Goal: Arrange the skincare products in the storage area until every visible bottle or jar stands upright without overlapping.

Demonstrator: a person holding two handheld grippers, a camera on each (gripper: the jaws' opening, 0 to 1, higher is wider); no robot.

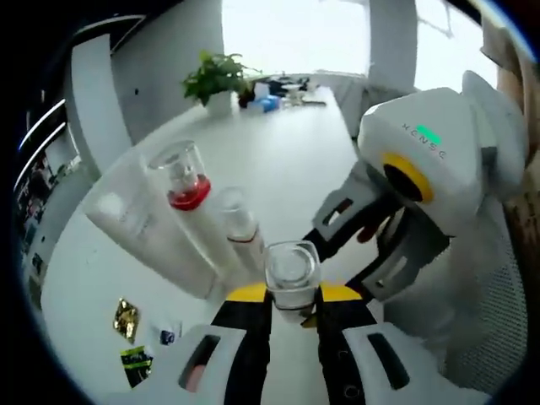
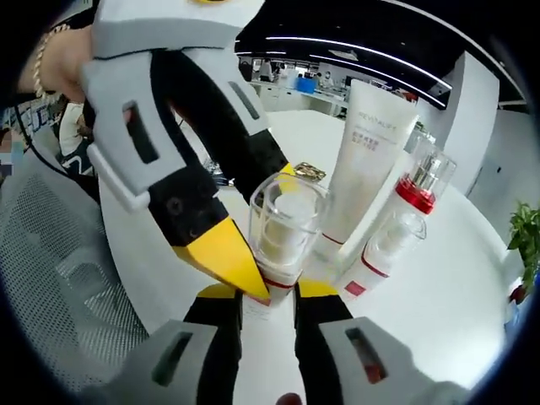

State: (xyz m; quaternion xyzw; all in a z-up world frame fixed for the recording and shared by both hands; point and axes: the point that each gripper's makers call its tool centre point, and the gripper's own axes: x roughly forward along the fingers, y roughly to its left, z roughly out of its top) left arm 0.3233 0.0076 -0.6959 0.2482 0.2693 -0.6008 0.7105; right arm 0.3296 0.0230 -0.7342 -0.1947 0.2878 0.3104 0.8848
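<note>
A small bottle with a clear cap (image 1: 291, 272) (image 2: 283, 224) sits between the yellow tips of my left gripper (image 1: 293, 295), which is shut on it. My right gripper (image 2: 270, 291) is shut on the bottle's red-banded base. In the left gripper view the right gripper (image 1: 319, 278) comes in from the right and straddles that bottle. In the right gripper view the left gripper (image 2: 266, 224) reaches in from the upper left. A white tube (image 1: 139, 228) (image 2: 367, 152), a bottle with a red collar (image 1: 184, 181) (image 2: 418, 190) and a smaller bottle (image 1: 238, 221) (image 2: 380, 253) stand close together on the white table (image 1: 287, 160).
Small sachets (image 1: 126, 319) (image 2: 308, 173) lie on the table near the products. A potted plant (image 1: 215, 76) and clutter stand at the table's far end. A grey mesh chair (image 2: 59, 270) is beside the table.
</note>
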